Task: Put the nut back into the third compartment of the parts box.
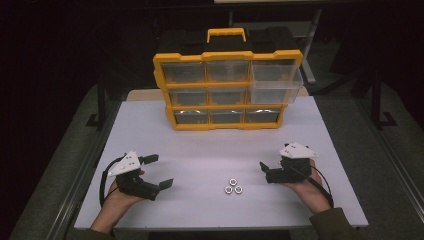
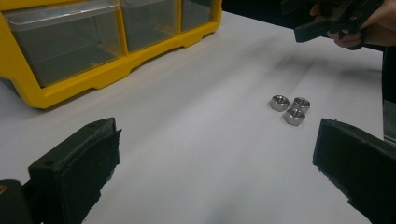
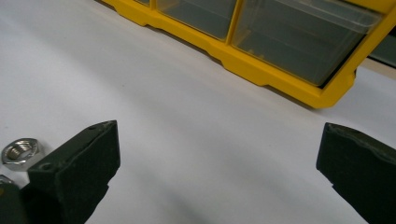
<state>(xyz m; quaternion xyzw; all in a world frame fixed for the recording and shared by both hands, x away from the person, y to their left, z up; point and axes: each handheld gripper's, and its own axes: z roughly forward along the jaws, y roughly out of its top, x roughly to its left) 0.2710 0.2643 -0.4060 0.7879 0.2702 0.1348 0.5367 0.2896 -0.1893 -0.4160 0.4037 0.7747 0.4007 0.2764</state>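
Note:
Three steel hex nuts (image 1: 233,186) lie in a tight cluster on the white table (image 1: 200,145), near its front edge. My left gripper (image 1: 161,171) rests to their left, open and holding nothing. In the left gripper view the nuts (image 2: 290,108) lie ahead and to the right of its wide-apart jaws (image 2: 215,163). My right gripper (image 1: 272,161) sits to the right of the nuts, also open and holding nothing. In the right gripper view one nut (image 3: 19,150) shows beside the left jaw of the gripper (image 3: 219,158).
A yellow organizer case (image 1: 227,90) with clear drawers stands upright at the back of the table. Its top right drawer (image 1: 276,85) is pulled out. The case also appears as the organizer (image 2: 93,51) and the organizer (image 3: 261,65). Dark floor surrounds the table.

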